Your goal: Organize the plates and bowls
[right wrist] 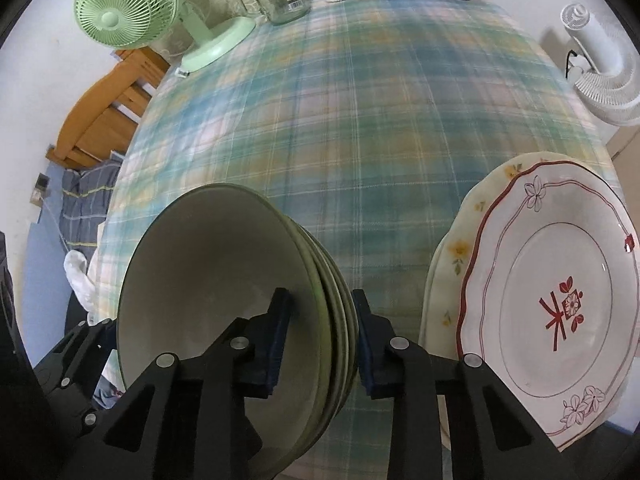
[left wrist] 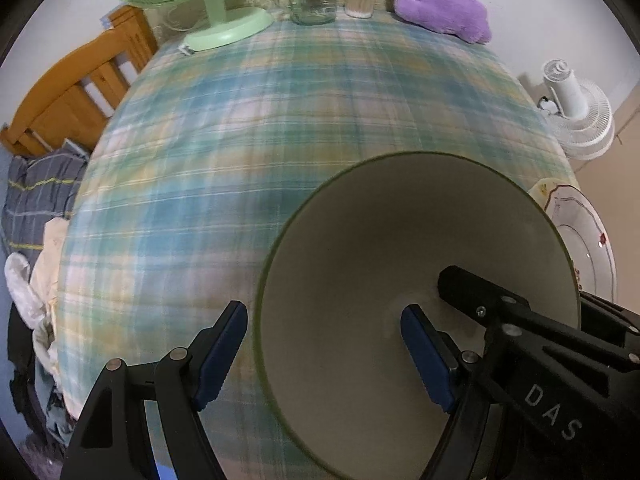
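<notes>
Right gripper (right wrist: 322, 336) jaws clamp the stacked bowls (right wrist: 224, 300); left gripper (left wrist: 324, 356) jaws wide astride the blurred rim.

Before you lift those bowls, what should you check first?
1. Right gripper pads on the stack of grey-green ceramic bowls, one inside, one outside the rims: ok.
2. Left gripper closed on the opposite rim: not ok; it straddles the rim, open.
3. Bowls nested together: ok.
4. Red-rimmed white flowered plate apart from the bowls: ok.
5. Bare plaid tablecloth beyond the stack: ok.
6. Stack sitting flat on the cloth: cannot tell.
</notes>
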`<action>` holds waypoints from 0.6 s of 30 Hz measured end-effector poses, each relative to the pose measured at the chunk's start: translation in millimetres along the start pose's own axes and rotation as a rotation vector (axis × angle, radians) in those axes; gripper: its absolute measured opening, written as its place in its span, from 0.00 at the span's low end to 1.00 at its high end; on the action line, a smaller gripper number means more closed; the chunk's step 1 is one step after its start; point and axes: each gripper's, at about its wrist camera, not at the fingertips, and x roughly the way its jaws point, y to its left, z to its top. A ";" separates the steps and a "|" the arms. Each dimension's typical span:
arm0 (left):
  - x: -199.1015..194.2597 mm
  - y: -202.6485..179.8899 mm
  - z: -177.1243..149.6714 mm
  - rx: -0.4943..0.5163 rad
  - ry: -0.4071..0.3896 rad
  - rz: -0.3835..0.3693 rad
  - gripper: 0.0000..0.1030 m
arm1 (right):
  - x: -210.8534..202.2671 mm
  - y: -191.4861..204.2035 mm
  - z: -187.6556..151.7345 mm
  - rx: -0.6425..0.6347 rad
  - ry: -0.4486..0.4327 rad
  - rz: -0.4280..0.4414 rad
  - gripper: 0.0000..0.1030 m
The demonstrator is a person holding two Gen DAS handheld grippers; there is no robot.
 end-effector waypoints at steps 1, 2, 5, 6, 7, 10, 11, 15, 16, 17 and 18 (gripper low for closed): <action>1.5 -0.1 1.0 0.009 0.001 -0.016 0.78 | 0.5 0.0 0.2 0.006 0.000 -0.002 0.33; 1.5 -0.8 1.7 0.019 -0.004 -0.026 0.78 | 0.4 -0.5 0.2 0.010 0.001 -0.003 0.33; 3.1 -1.6 2.8 0.052 -0.020 -0.075 0.75 | 0.8 -0.7 0.9 0.023 0.004 -0.008 0.33; 3.3 -0.9 3.0 0.051 -0.020 -0.093 0.74 | 0.9 -0.6 0.9 0.027 0.005 -0.010 0.33; 4.1 -0.1 3.2 0.047 -0.018 -0.118 0.71 | 0.7 -1.0 1.3 0.034 0.006 -0.009 0.33; 4.1 0.0 4.3 0.048 -0.024 -0.170 0.64 | 1.2 -0.5 1.8 0.056 0.006 -0.019 0.35; 5.1 1.4 4.9 0.046 -0.023 -0.187 0.64 | 1.4 0.3 2.0 0.062 0.006 -0.026 0.35; 6.2 5.8 5.4 0.044 -0.021 -0.222 0.63 | 2.4 4.4 2.7 0.066 0.003 -0.053 0.38; 6.3 6.4 5.4 0.043 -0.022 -0.227 0.63 | 2.5 5.4 2.6 0.066 0.000 -0.061 0.38; 6.2 6.8 5.4 0.045 -0.022 -0.231 0.62 | 2.4 6.1 2.5 0.067 -0.002 -0.066 0.38; 5.9 7.3 4.9 0.047 -0.022 -0.235 0.62 | 2.3 7.4 2.1 0.067 -0.004 -0.075 0.39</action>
